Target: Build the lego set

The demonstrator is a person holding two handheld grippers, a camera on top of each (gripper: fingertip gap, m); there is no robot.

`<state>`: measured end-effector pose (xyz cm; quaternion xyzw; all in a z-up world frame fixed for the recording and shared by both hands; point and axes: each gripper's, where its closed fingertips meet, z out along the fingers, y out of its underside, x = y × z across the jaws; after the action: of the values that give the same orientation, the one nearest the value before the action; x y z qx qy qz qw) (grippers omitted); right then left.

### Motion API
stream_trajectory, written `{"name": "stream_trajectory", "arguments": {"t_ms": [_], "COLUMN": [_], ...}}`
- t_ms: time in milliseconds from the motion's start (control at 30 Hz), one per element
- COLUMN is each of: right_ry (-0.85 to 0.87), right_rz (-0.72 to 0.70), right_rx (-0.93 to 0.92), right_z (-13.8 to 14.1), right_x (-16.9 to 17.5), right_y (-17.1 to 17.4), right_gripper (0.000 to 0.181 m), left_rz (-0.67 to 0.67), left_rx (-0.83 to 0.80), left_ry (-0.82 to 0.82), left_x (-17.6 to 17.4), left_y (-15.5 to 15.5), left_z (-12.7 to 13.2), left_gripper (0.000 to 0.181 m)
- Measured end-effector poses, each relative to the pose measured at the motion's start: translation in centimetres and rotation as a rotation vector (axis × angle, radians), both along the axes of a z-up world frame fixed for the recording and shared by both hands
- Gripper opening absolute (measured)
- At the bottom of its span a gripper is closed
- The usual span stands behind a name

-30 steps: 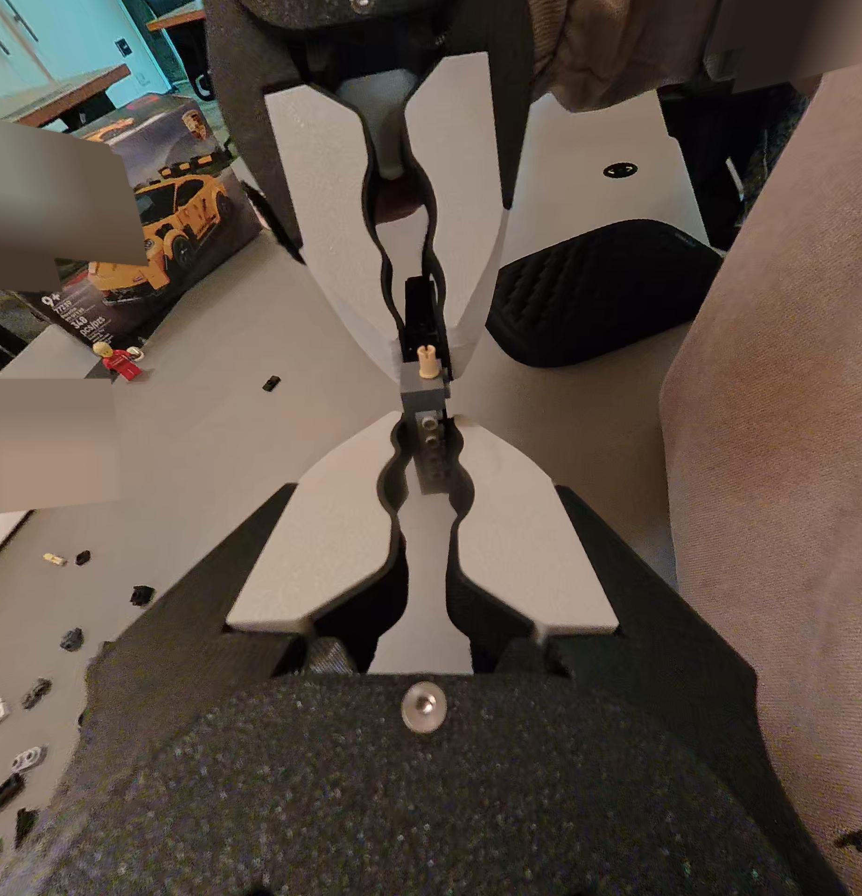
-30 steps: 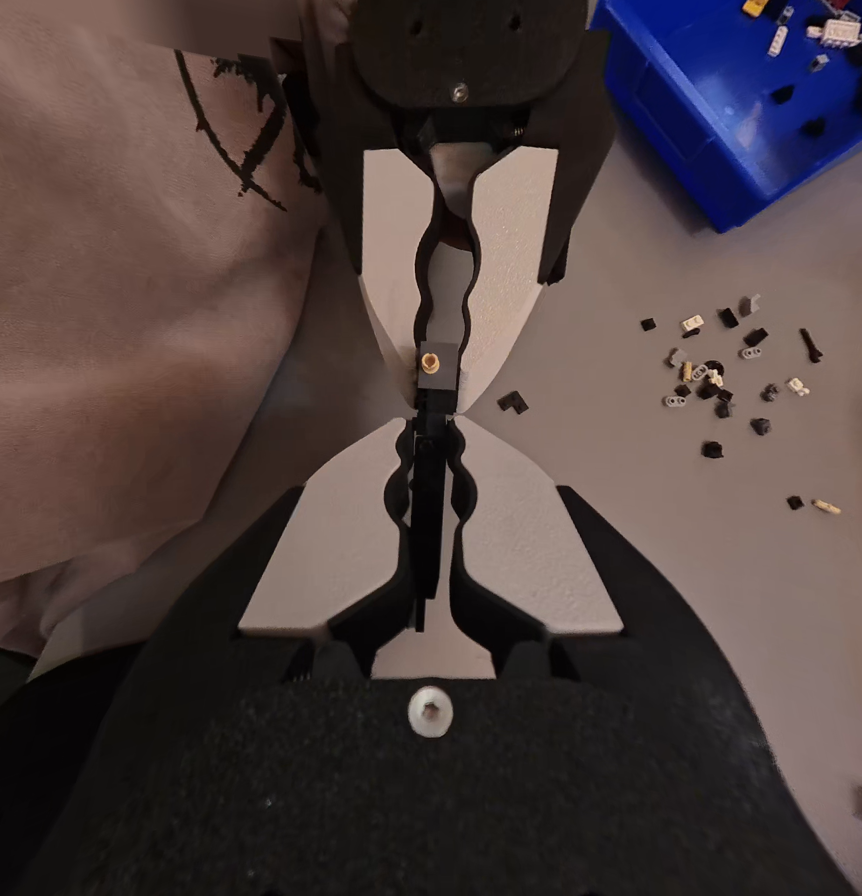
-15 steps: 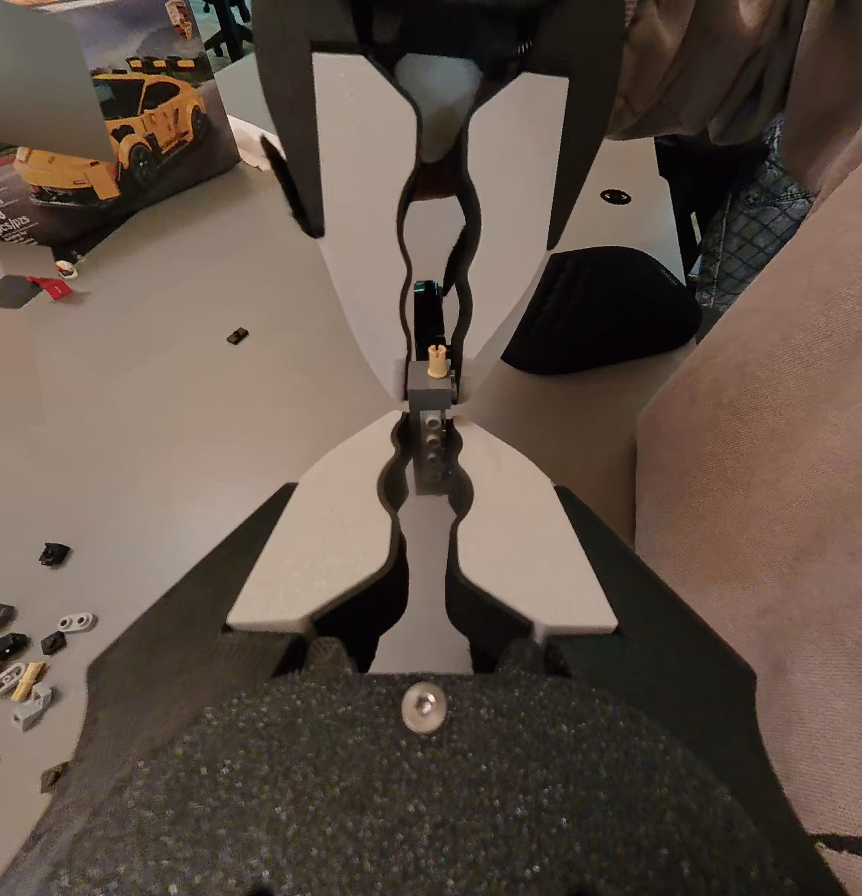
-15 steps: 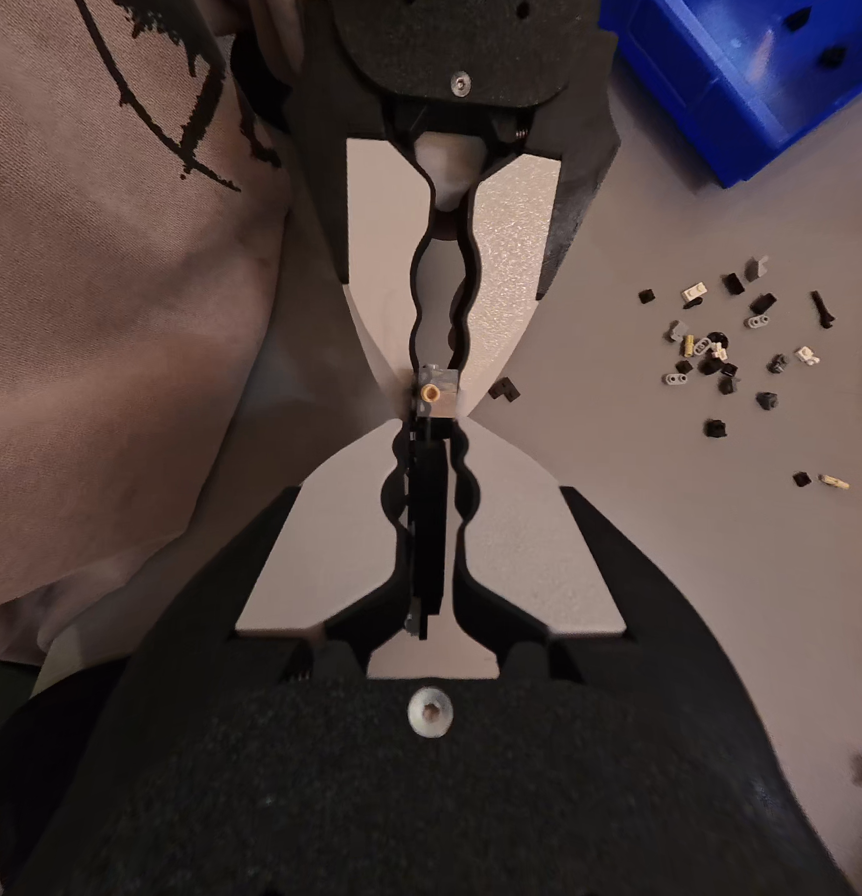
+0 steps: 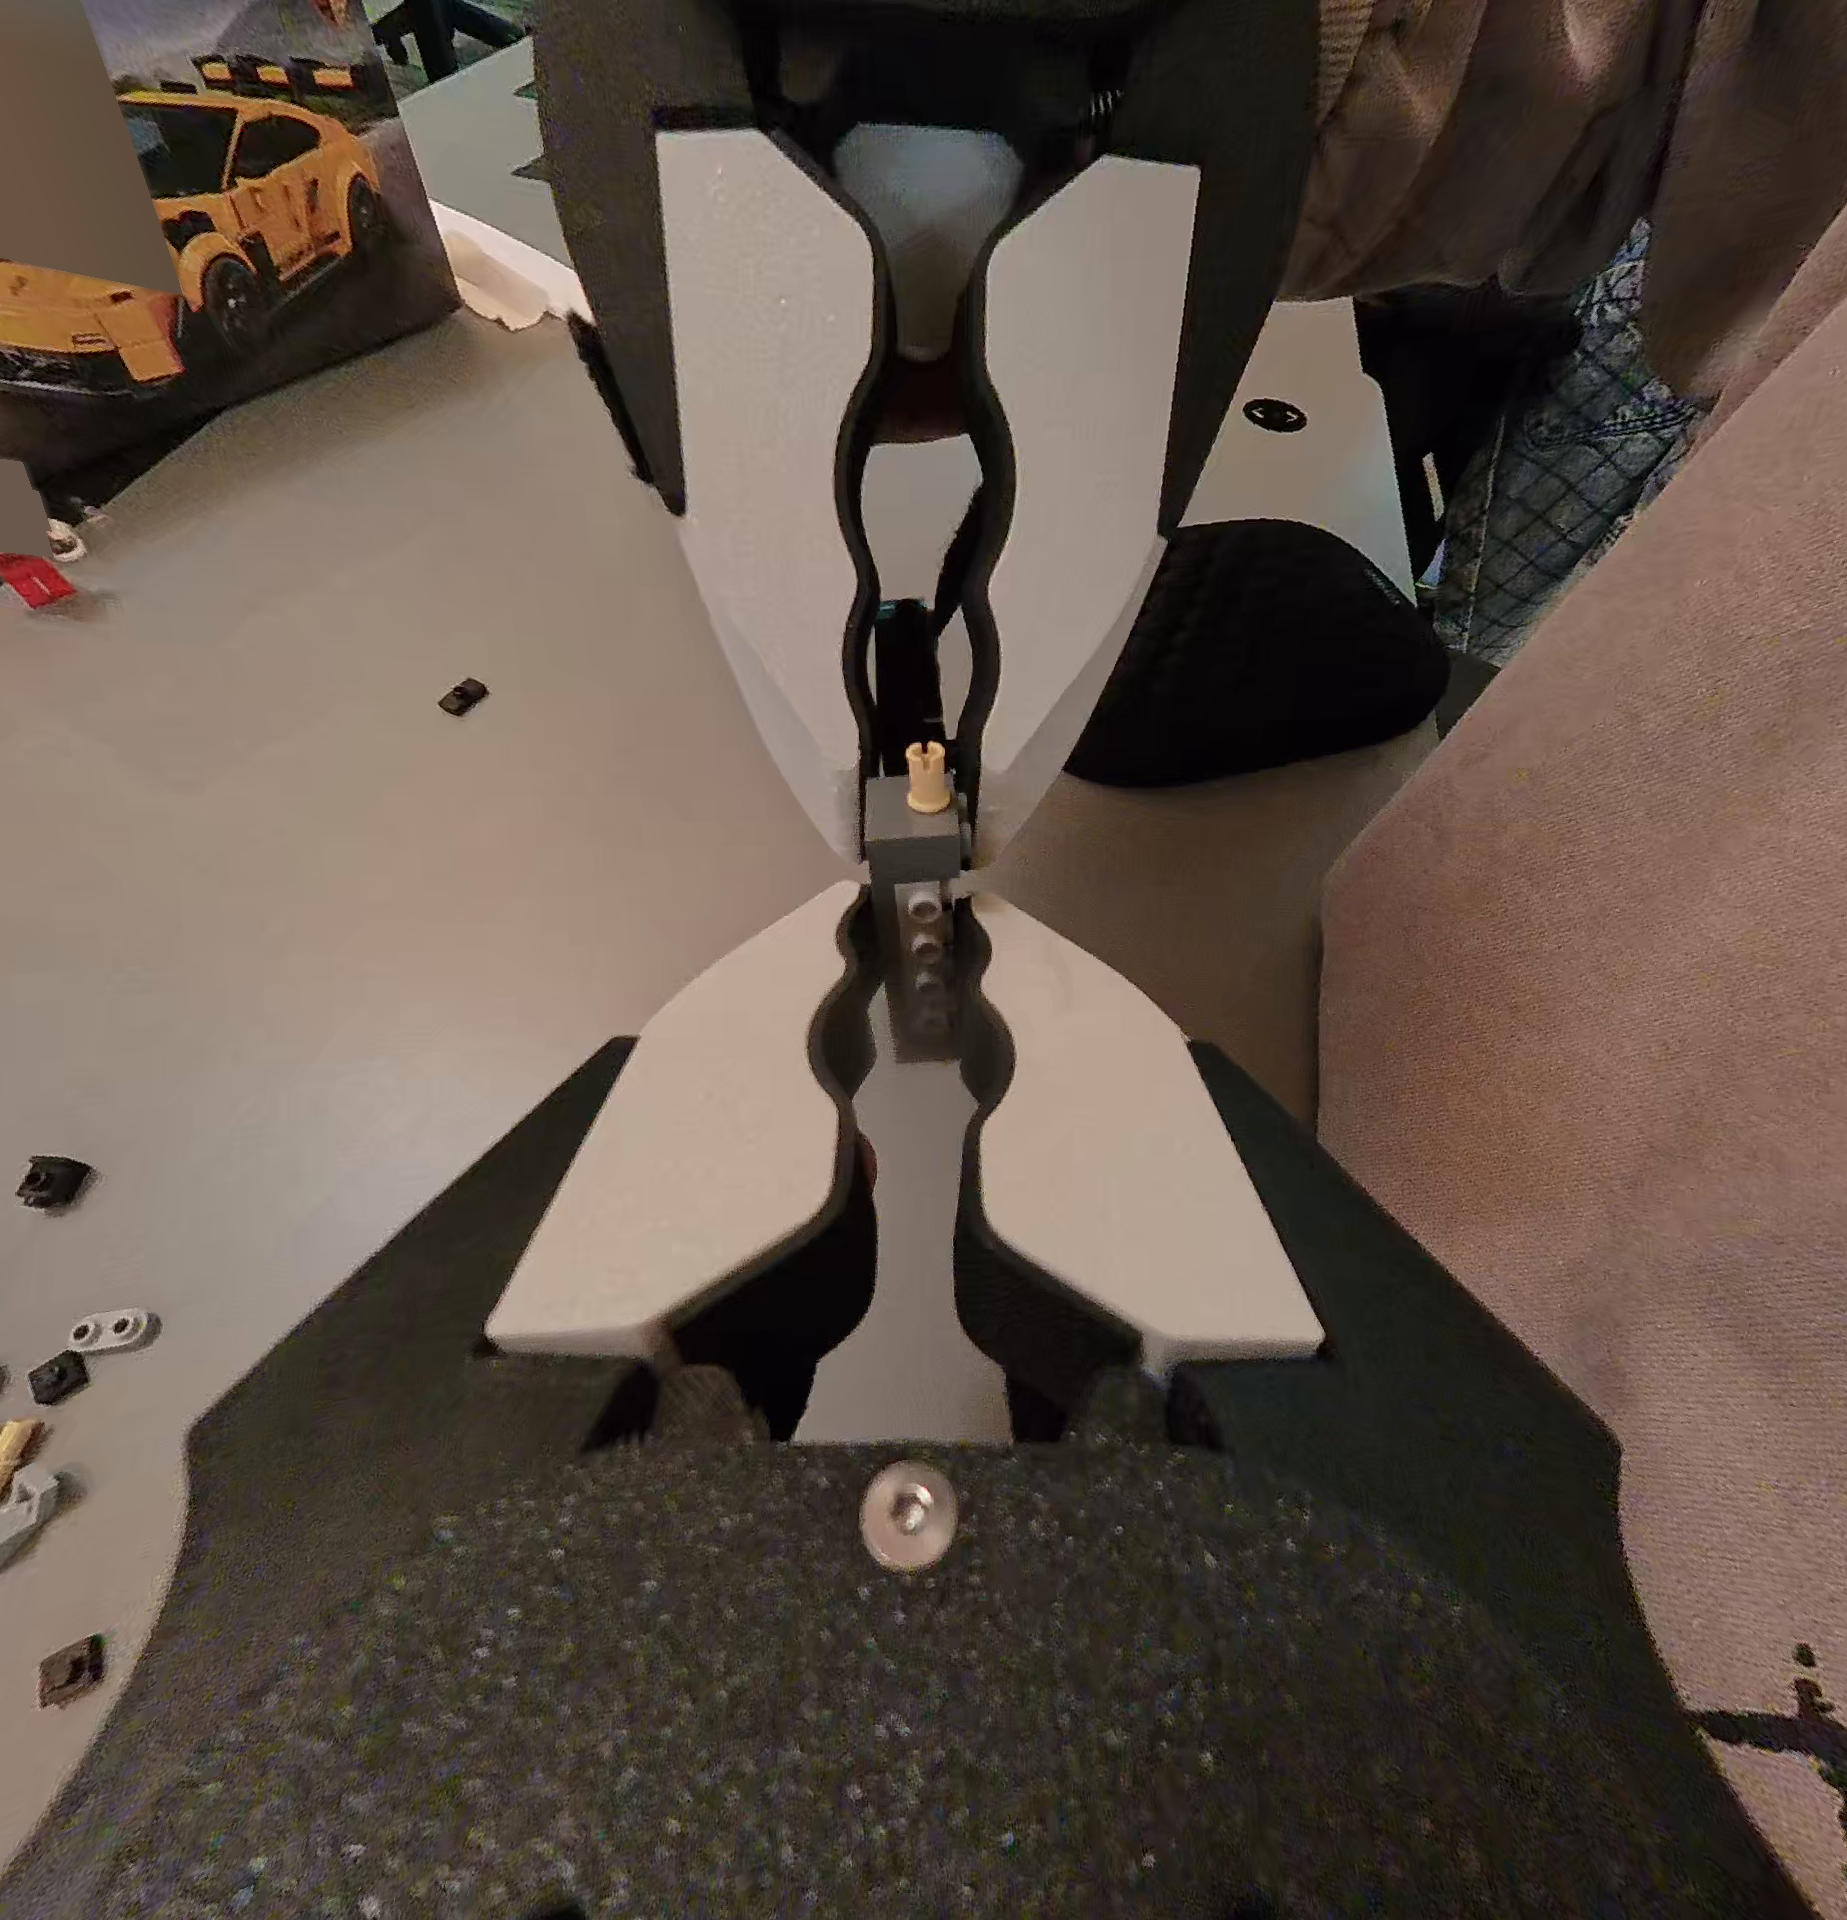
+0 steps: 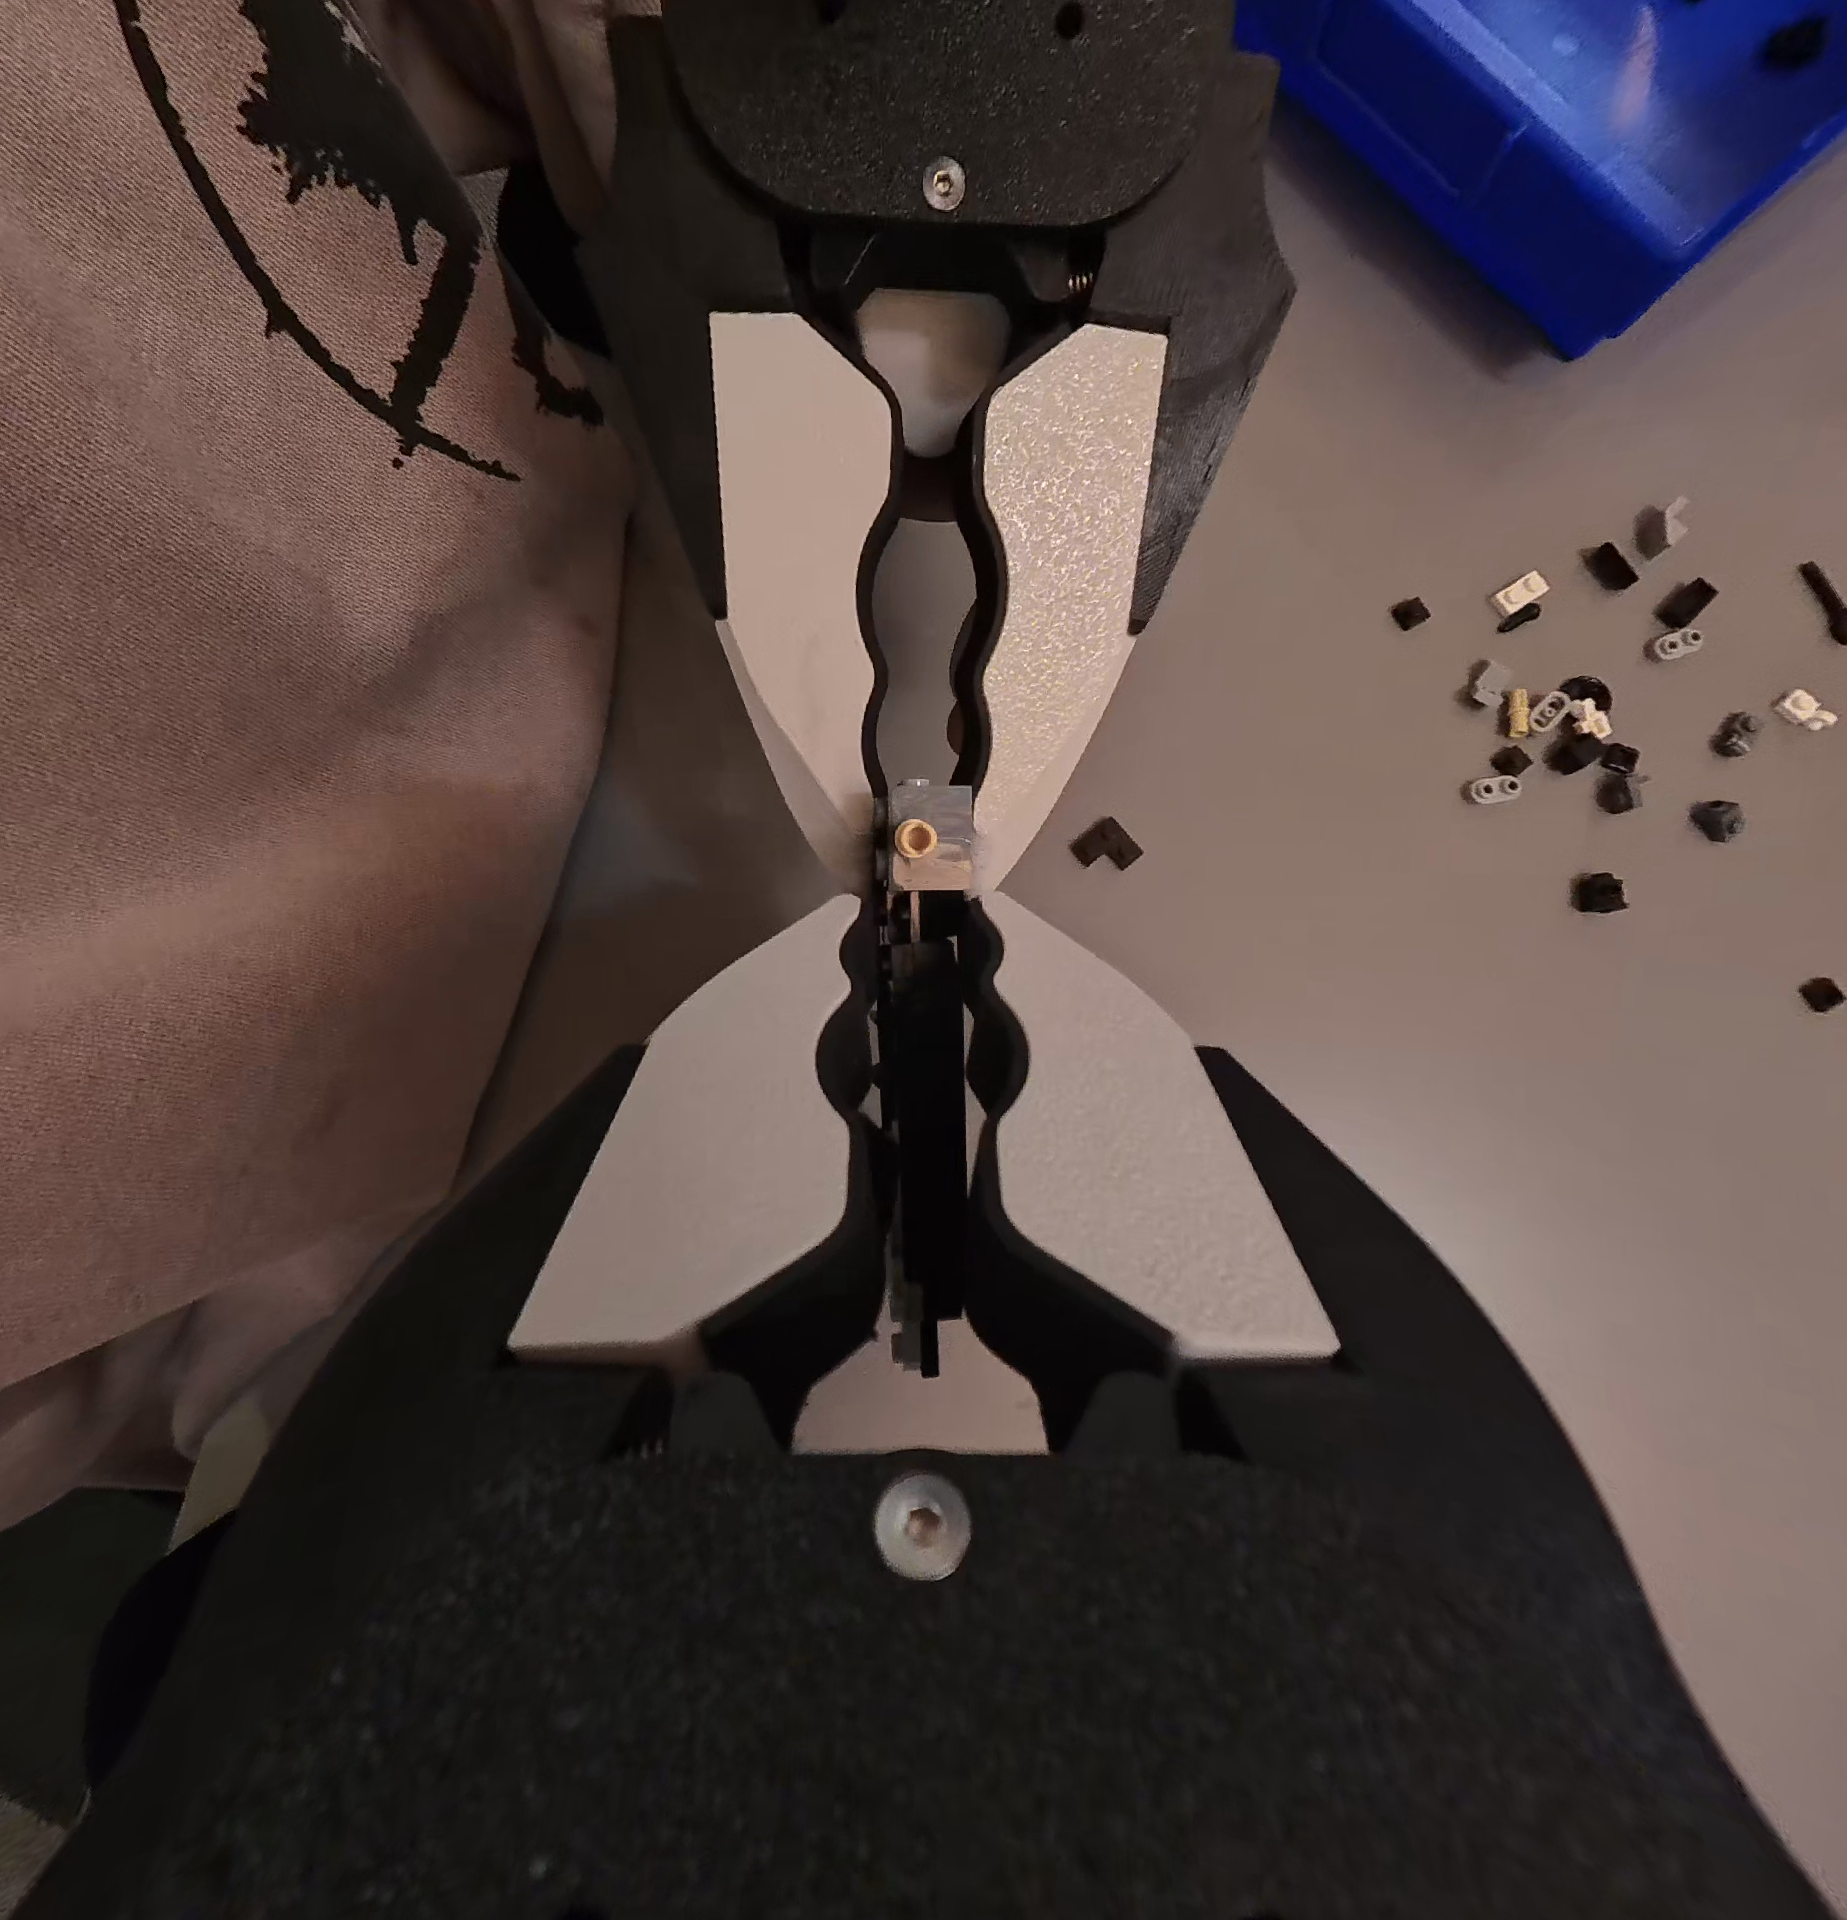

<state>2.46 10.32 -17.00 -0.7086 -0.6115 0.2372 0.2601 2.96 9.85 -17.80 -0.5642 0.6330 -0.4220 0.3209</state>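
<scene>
A grey tabletop (image 5: 399, 852) is carrying everything. Left of the left hand-held gripper (image 5: 914, 883), a boxed car set (image 5: 223, 208) is standing at the far edge, with one black piece (image 5: 462, 694) lying alone nearer in. Right of the right hand-held gripper (image 6: 924, 894), loose small pieces (image 6: 1584, 717) are lying scattered, a black corner piece (image 6: 1104, 842) is sitting closest, and a blue bin (image 6: 1584, 156) is resting farther off.

A grey desk (image 5: 327, 831) holds a black quilted cushion (image 5: 1262, 644). A person's beige printed sweatshirt (image 6: 223, 675) fills one side. A blue plastic bin (image 6: 1584, 156) sits at the desk's far corner.
</scene>
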Motion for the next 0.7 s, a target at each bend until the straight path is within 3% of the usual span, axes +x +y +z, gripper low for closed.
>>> {"name": "stream_trajectory", "arguments": {"t_ms": [100,200,267,333,567,700], "right_ry": [0.022,0.056,0.045,0.091,0.197,0.147], "right_rz": [-0.007,-0.050,-0.058,-0.079,-0.175,-0.163], "right_rx": [-0.009,-0.054,-0.068,-0.090,-0.190,-0.208], "right_z": [-0.1,0.3,0.5,1.3,2.3,1.4], "right_x": [0.0,0.1,0.6,0.9,1.4,0.9], "right_y": [0.1,0.4,0.3,0.2,0.8,0.9], "right_gripper": [0.015,0.017,0.041,0.044,0.034,0.029], "left_rz": [-0.009,-0.014,-0.018,-0.021,-0.035,-0.027], "left_rx": [-0.042,-0.233,-0.367,-0.464,-0.650,-0.637], "left_ry": [0.003,-0.011,-0.027,-0.046,-0.066,-0.048], "left_x": [0.0,0.0,0.0,-0.1,0.1,0.4], "left_y": [0.1,0.2,0.2,0.4,0.4,0.1], "left_z": [-0.1,0.3,0.6,1.0,1.4,1.1], "left_gripper": [0.013,0.013,0.013,0.013,0.013,0.013]}}
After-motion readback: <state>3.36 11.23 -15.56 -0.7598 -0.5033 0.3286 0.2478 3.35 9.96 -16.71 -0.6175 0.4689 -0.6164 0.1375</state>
